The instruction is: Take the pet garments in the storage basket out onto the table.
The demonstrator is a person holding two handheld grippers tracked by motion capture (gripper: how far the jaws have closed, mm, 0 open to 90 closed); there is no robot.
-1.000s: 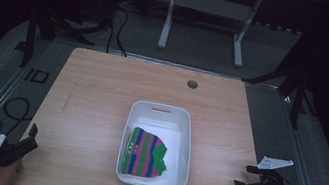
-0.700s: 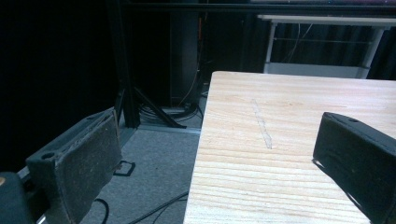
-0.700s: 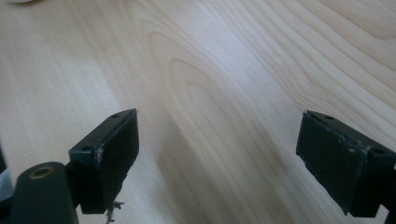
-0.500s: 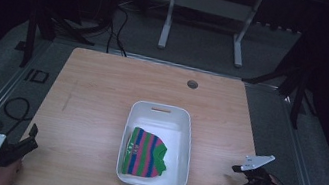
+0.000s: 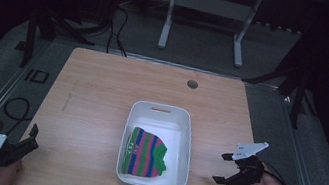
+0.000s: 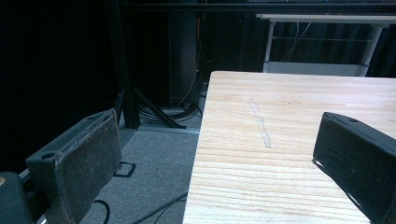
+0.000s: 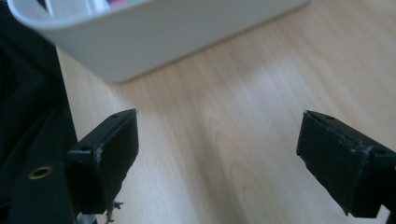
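A white plastic bin (image 5: 160, 122) stands at the middle of the wooden table (image 5: 94, 106), near the front edge. Inside it lies a folded cloth (image 5: 145, 152) striped green, pink and blue. My right gripper (image 5: 222, 168) hovers open just right of the bin, jaws turned toward it; in the right gripper view the gripper (image 7: 217, 135) has bare wood between its jaws and the bin's wall (image 7: 163, 42) ahead. My left gripper (image 5: 33, 137) rests open at the table's front left corner. In the left gripper view the gripper (image 6: 215, 135) straddles the table's left edge, holding nothing.
A round cable hole (image 5: 192, 84) sits near the table's far edge. Behind the table a metal stand (image 5: 207, 8) rises from the grey floor. Cables (image 5: 15, 108) loop on the floor at the left. A dark frame post (image 6: 128, 70) stands beyond the left edge.
My right gripper has moved left and a little forward, closer to the bin's right side. The left gripper, bin and cloth have stayed put.
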